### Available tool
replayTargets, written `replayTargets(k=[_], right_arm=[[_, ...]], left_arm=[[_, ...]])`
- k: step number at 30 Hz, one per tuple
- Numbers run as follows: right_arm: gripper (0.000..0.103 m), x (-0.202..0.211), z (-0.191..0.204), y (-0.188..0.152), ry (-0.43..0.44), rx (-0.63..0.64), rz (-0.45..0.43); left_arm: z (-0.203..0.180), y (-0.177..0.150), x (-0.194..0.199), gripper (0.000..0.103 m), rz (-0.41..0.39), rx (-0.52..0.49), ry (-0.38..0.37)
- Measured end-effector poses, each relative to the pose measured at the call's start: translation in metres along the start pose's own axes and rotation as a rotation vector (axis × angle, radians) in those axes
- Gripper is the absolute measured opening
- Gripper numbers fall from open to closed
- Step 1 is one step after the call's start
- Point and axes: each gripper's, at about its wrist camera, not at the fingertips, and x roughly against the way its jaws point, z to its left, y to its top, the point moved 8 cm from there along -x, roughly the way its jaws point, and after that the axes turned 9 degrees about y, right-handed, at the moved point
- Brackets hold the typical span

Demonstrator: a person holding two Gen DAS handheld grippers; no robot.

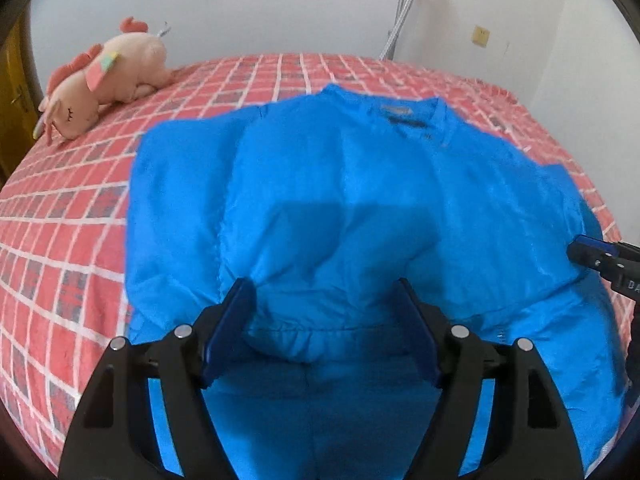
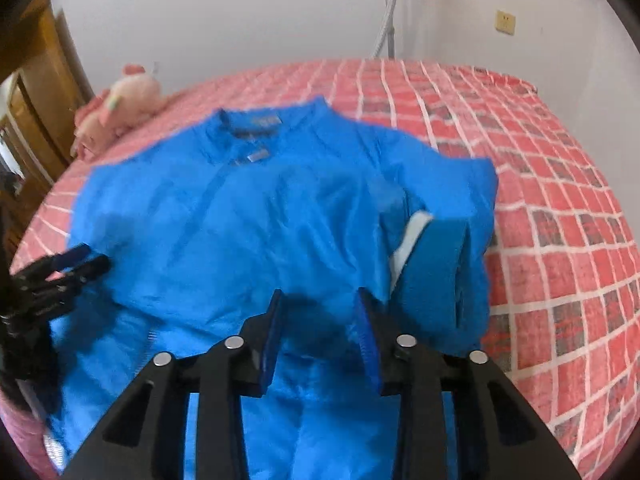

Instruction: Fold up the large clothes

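A bright blue jacket (image 1: 340, 184) lies front up on the bed, collar at the far side; it also shows in the right wrist view (image 2: 240, 216). Both sleeves are folded in over the body. The right sleeve's cuff (image 2: 436, 264) with a white lining lies on the jacket's right side. My left gripper (image 1: 324, 288) is open just above the jacket's lower left part, a puckered fold between its jaws. My right gripper (image 2: 320, 300) is open above the lower middle of the jacket. Each gripper shows at the edge of the other view (image 1: 600, 256) (image 2: 60, 272).
The bed has a red checked cover (image 1: 60, 240) (image 2: 560, 200). A pink plush toy (image 1: 104, 80) (image 2: 120, 104) lies at its far left corner. A white wall stands behind, with a metal stand (image 1: 404, 8) and a wooden door (image 2: 44, 92) at the left.
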Motion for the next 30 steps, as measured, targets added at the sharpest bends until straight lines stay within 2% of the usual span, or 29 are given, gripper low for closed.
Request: replayTargets(k=[6, 10, 13, 18, 22, 27, 30], right_arm=[[0.034, -0.002, -0.002, -0.004, 0.017, -0.012, -0.014], [0.035, 0.038, 0.013, 0.000, 0.080, 0.009, -0.071], [0.037, 0.050, 0.020, 0.001, 0.063, 0.042, -0.097], [0.037, 0.017, 0.010, -0.007, 0.028, 0.022, -0.010], [0.037, -0.001, 0.003, -0.012, 0.045, 0.015, 0.020], [0.037, -0.002, 0.000, -0.012, 0.081, -0.021, 0.017], [0.037, 0.018, -0.002, -0.014, 0.130, -0.062, -0.010]], left_arm=[[-0.001, -0.003, 0.000, 0.073, -0.004, 0.010, 0.007], [-0.003, 0.002, 0.023, 0.072, -0.053, 0.025, 0.001], [-0.010, 0.003, 0.034, 0.072, -0.085, 0.007, -0.002], [-0.010, -0.003, 0.011, 0.072, -0.030, -0.010, 0.020], [-0.008, -0.005, 0.002, 0.074, -0.007, -0.018, 0.004], [-0.008, -0.007, -0.002, 0.074, 0.001, -0.018, 0.001], [-0.005, -0.006, 0.012, 0.072, 0.013, -0.010, 0.001]])
